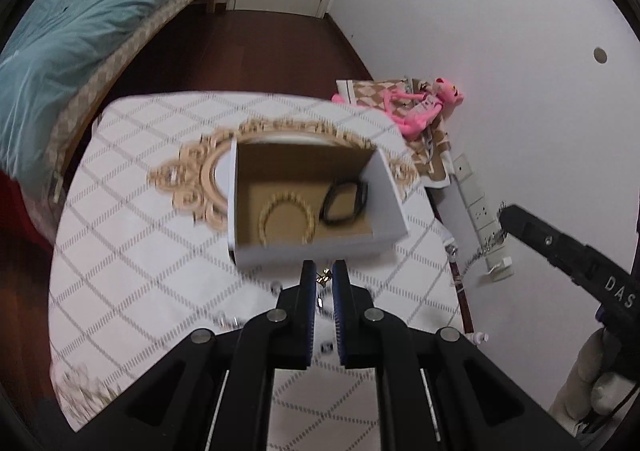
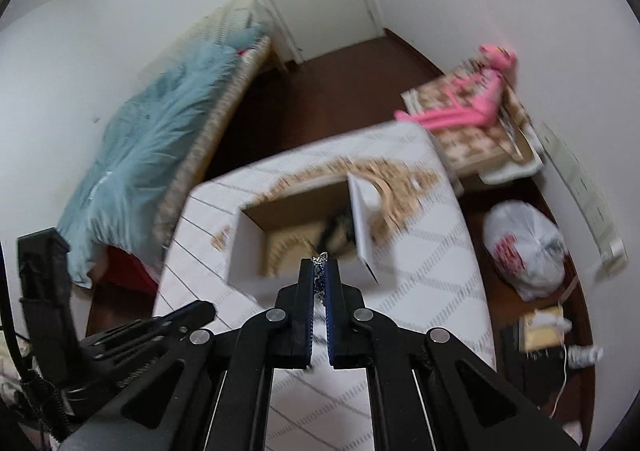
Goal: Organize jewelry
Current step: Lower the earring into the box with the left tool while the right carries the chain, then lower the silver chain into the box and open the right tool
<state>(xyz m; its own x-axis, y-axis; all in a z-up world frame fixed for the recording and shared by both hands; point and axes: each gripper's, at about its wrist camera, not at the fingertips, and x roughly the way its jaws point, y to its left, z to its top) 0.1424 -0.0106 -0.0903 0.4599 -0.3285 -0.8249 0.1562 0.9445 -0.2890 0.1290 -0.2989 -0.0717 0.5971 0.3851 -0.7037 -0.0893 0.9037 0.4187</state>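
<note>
A white open box (image 1: pixel 320 251) with a brown inside stands on the white patterned table (image 1: pixel 140 231). In it lie a beaded cream bracelet (image 1: pixel 286 221) and a black bangle (image 1: pixel 346 201). My left gripper (image 1: pixel 324 271) hovers just before the box's near wall, jaws nearly closed on a small gold piece (image 1: pixel 325 276). My right gripper (image 2: pixel 319 265) is shut on a silver chain (image 2: pixel 320 260) above the box (image 2: pixel 256 271); in the left wrist view the chain (image 1: pixel 486 247) hangs from its tip off the table's right side.
An ornate gold-framed mirror (image 1: pixel 208 171) lies flat behind the box. A pink plush toy (image 1: pixel 424 107) sits on a checkered stand by the wall. A bed with a teal quilt (image 1: pixel 80 43) is on the left. A white plastic bag (image 2: pixel 524 247) lies on the floor.
</note>
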